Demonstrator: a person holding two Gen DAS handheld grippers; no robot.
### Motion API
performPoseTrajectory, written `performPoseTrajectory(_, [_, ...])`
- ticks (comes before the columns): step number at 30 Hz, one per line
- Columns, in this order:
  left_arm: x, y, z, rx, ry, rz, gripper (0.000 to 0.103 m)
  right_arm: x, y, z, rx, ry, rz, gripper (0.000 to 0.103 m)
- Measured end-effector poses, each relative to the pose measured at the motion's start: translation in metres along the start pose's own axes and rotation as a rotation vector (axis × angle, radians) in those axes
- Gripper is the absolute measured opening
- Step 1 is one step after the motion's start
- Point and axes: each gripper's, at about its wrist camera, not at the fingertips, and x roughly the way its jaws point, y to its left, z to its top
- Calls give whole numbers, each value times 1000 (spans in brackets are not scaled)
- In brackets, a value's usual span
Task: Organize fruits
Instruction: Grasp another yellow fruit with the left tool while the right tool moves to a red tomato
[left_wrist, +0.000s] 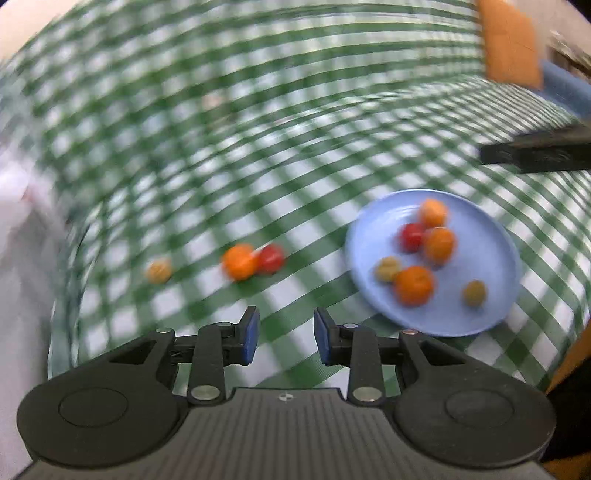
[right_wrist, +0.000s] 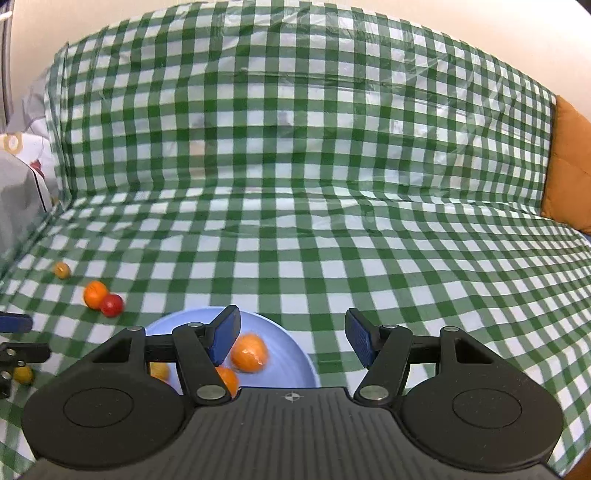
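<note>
A blue plate (left_wrist: 491, 306) lies on the green checked cloth and holds several small fruits: orange, red and yellow ones. An orange fruit (left_wrist: 239, 261), a red fruit (left_wrist: 271, 258) touching it, and a small yellow fruit (left_wrist: 159, 270) lie loose on the cloth left of the plate. My left gripper (left_wrist: 285, 334) is open and empty, just short of the loose fruits; its view is blurred. My right gripper (right_wrist: 291, 338) is open and empty above the plate (right_wrist: 295, 354). The loose fruits also show in the right wrist view: orange (right_wrist: 95, 293), red (right_wrist: 112, 305), yellow (right_wrist: 61, 270), and another yellow one (right_wrist: 23, 374).
The cloth runs up a backrest behind the surface (right_wrist: 295, 129). An orange cushion (right_wrist: 569, 166) stands at the right. A grey-white bag (right_wrist: 18, 177) sits at the left edge. The other gripper's dark finger (left_wrist: 535, 153) shows at the right of the left wrist view.
</note>
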Motion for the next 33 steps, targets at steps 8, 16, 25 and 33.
performPoseTrajectory(8, [21, 57, -18, -223, 161, 31, 42, -1, 24, 5, 29, 6, 59, 65])
performPoseTrajectory(16, [40, 77, -26, -313, 301, -51, 39, 7, 56, 13, 66, 27, 139, 61])
performPoseTrajectory(25, [42, 77, -24, -316, 284, -47, 24, 42, 113, 24, 76, 110, 290, 32])
performPoseTrajectory(33, [47, 87, -21, -363, 281, -22, 24, 94, 146, 27, 135, 206, 316, 35])
